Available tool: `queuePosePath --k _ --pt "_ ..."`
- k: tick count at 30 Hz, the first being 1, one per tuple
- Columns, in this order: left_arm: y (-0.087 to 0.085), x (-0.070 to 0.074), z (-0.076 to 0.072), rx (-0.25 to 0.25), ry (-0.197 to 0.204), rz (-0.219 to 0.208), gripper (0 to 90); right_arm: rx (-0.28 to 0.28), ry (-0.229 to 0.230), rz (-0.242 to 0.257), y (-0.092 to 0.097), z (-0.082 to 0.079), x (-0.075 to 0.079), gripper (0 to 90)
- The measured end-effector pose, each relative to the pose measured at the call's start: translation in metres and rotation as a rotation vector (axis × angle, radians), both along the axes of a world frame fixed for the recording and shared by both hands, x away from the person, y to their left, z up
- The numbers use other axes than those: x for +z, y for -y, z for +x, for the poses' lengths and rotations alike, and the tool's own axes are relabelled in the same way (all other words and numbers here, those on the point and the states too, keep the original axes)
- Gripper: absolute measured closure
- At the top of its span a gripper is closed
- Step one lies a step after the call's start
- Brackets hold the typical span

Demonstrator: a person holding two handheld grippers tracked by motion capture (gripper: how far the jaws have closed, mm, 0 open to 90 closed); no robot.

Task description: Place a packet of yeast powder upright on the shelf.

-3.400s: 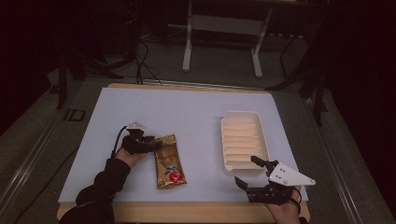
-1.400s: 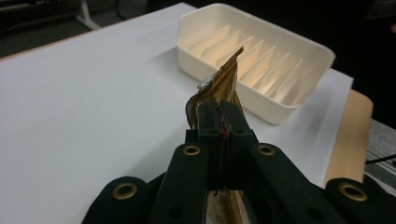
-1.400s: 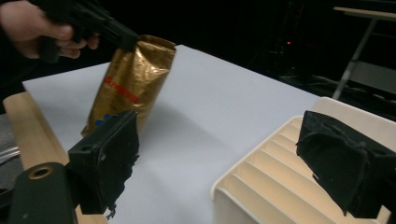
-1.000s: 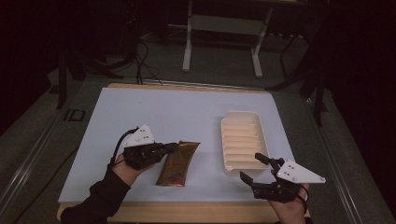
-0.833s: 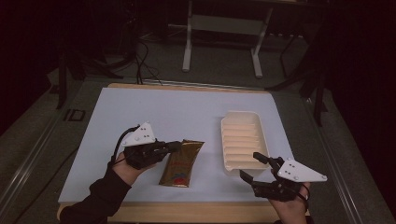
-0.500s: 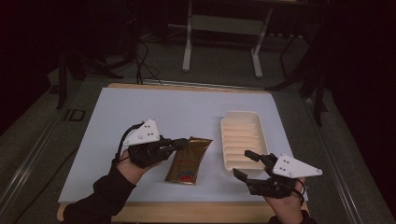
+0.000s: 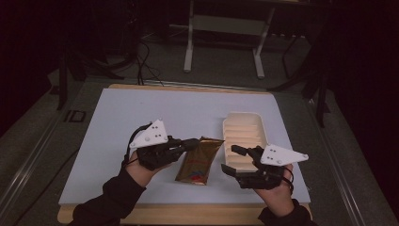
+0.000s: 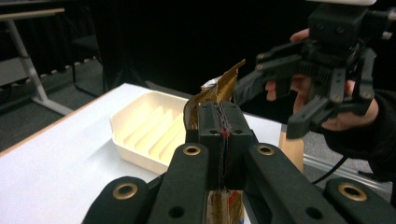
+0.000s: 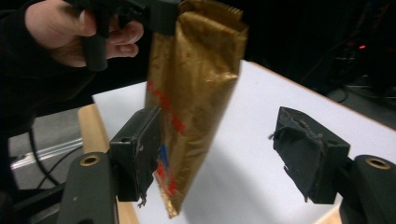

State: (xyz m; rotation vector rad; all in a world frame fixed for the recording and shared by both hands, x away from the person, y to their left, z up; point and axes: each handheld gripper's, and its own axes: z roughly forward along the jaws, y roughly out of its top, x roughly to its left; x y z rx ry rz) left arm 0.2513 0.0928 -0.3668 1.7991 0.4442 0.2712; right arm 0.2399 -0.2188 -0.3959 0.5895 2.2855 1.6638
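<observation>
Gold packet (image 7: 199, 160) above white tabletop (image 7: 117, 122)

Light falls from above onto the white desk (image 7: 141, 122), which is the brightest area in the high view; the floor and room around it sink into near black. That view is soft and grainy, and the edges darken. In the right gripper view the gold snack packet (image 9: 196, 93) carries sheen along its creases just beyond the right claw (image 9: 229, 149) and throws a soft shadow on the desk beneath. The hand behind the packet is blurred. In the left gripper view the cream tray (image 8: 149, 128) past the left claw (image 8: 219, 135) glows evenly; the background is black.
</observation>
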Motion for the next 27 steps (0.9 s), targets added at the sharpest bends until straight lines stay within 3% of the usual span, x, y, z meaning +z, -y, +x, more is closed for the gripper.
queuePosePath --k 7,14,17,24,27 --pt "0.012 -0.003 -0.001 -0.020 0.007 -0.020 89.5 0.054 -0.022 -0.010 -0.010 0.007 0.000 38.8" --pt "0.018 -0.006 0.000 -0.028 -0.004 -0.032 89.5 0.046 -0.037 -0.014 -0.016 0.012 0.000 45.7" --pt "0.018 -0.007 0.000 -0.027 -0.004 -0.043 89.5 0.050 -0.063 -0.004 -0.016 0.015 -0.002 47.4" --pt "0.022 -0.007 -0.002 -0.046 0.006 -0.061 89.5 0.087 -0.093 0.004 -0.020 0.020 -0.003 51.0" --pt "0.023 -0.007 -0.003 -0.044 0.010 -0.059 89.5 0.103 -0.097 0.005 -0.023 0.020 -0.003 57.8"
